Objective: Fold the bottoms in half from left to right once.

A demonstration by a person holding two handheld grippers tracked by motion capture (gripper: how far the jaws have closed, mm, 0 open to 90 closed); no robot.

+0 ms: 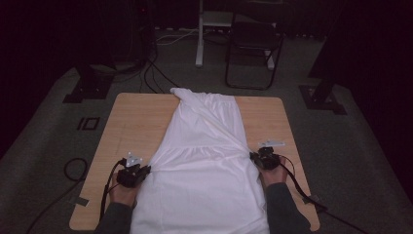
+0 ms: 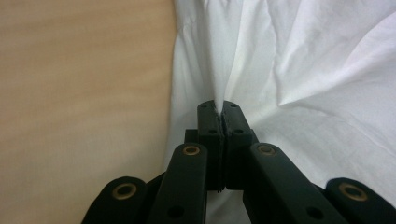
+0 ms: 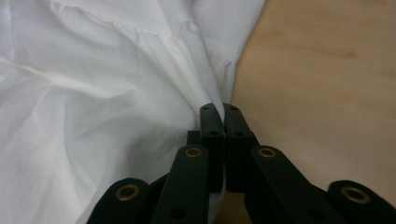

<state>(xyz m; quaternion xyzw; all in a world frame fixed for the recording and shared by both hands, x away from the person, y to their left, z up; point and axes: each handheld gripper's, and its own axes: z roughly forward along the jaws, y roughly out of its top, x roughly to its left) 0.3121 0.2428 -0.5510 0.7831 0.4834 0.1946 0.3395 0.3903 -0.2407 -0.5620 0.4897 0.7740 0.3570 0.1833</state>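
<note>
From above, we see the white garment spread along the middle of the tabletop, reaching its near edge; the left gripper and right gripper pinch its side edges. Left gripper view: jaws clamped on a cloth fold. Right gripper view: jaws closed, pinching the fabric edge.

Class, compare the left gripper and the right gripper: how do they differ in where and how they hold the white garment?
The left gripper pinches the white garment at its left edge; the right gripper pinches its right edge. The left sits slightly nearer the person than the right. Both are shut on cloth.
</note>
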